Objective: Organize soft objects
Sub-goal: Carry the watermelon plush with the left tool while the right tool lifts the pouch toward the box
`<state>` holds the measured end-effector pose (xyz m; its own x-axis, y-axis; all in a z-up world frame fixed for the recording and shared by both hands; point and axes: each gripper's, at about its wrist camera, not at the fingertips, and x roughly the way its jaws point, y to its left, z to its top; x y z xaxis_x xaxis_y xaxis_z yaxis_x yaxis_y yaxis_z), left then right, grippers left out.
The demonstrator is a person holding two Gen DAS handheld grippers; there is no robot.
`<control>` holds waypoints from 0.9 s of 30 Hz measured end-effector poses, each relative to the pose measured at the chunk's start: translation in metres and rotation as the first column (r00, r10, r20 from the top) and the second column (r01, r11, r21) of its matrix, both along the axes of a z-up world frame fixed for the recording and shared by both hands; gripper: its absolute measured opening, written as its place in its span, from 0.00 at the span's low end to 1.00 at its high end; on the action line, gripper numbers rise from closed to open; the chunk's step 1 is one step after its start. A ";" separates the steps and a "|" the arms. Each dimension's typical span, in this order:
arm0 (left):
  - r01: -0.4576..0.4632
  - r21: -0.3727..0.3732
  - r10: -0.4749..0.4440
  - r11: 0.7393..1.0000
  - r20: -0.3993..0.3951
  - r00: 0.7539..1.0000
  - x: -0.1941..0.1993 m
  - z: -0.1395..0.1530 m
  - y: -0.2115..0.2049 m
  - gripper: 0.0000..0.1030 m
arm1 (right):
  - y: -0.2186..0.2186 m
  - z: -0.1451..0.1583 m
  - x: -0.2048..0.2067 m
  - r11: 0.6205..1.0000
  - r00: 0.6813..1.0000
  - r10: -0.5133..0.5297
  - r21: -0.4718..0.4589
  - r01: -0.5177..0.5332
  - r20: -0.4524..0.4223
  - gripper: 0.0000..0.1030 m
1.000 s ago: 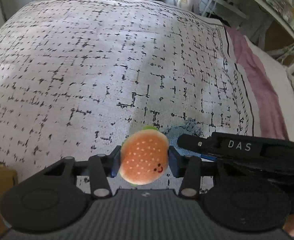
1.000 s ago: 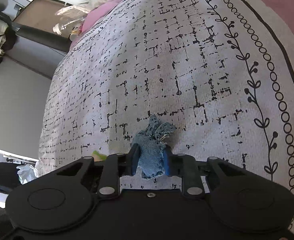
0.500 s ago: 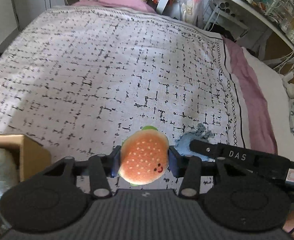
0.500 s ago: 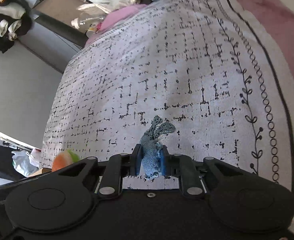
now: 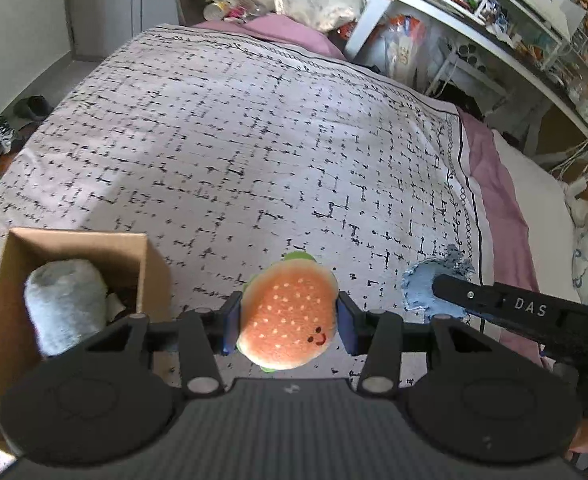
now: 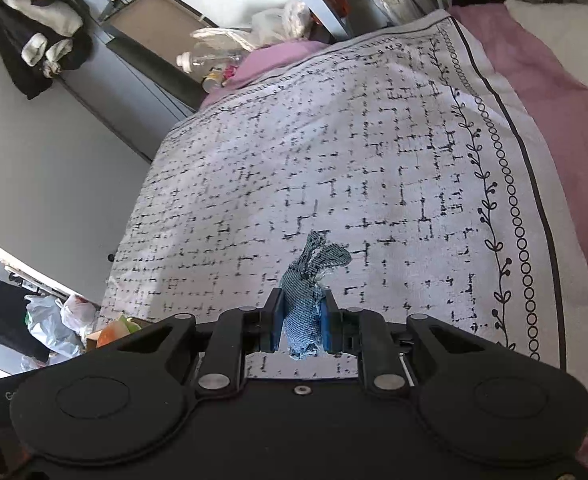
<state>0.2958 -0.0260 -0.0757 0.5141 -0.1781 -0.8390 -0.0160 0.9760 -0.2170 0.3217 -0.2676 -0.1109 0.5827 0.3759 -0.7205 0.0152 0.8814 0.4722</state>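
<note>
the left hand-held gripper (image 5: 289, 322) is part-way closed on a plush burger (image 5: 287, 316), its blue pads pressing the toy's two sides so the bun bulges a little past them. the toy hangs in the air above the near part of the bed (image 5: 253, 140), its stitched face turned up toward the camera. it looks light and squashy; a side-to-side pinch across its widest part, as here, should hold well, since the fuzzy cover gives the pads plenty of bite. a harder squeeze would only deform it, not harm it.

the right hand-held gripper (image 6: 302, 322) is nearly fully closed on a scrap of blue denim (image 6: 308, 300), and its jaws have just been closing that last bit with the cloth between them. the scrap is bunched in the pads, frayed ends sticking out toward the far side and a short tail drooping below. it is limp and very light, with no shape of its own, so it needs a tight pinch on a gathered fold; a grip on one loose edge could let it slide out. from the left wrist view the same scrap shows to the right of the burger, also clear of the bed.

a cardboard box (image 5: 145, 256) sits on the near left of the bed with a grey plush item (image 5: 63, 304) already inside. i judge it the likely place for both things; each could simply be dropped in, as neither is fragile.
</note>
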 end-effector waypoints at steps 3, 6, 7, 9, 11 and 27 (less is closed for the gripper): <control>-0.008 -0.004 0.008 1.000 0.012 1.000 -0.008 0.006 0.009 0.46 | 0.007 0.007 -0.005 1.000 1.000 0.004 -0.008 -0.004 0.012 0.18; -0.015 -0.011 0.015 1.000 0.017 1.000 -0.016 0.009 0.017 0.46 | 0.014 0.013 -0.010 1.000 1.000 0.009 -0.014 -0.009 0.020 0.18; -0.019 -0.013 0.019 1.000 0.019 1.000 -0.019 0.011 0.020 0.46 | 0.017 0.015 -0.011 1.000 1.000 0.012 -0.017 -0.012 0.022 0.18; -0.025 -0.018 0.025 1.000 0.024 0.999 -0.023 0.013 0.026 0.46 | 0.022 0.019 -0.015 1.000 0.999 0.020 -0.021 -0.019 0.029 0.18; -0.034 -0.023 0.034 0.999 0.029 0.999 -0.027 0.015 0.032 0.46 | 0.029 0.022 -0.017 0.999 0.999 0.028 -0.025 -0.027 0.035 0.18; -0.103 -0.060 0.106 0.993 0.049 0.993 -0.052 0.019 0.090 0.46 | 0.085 0.039 -0.033 0.992 0.994 0.082 -0.099 -0.075 0.066 0.18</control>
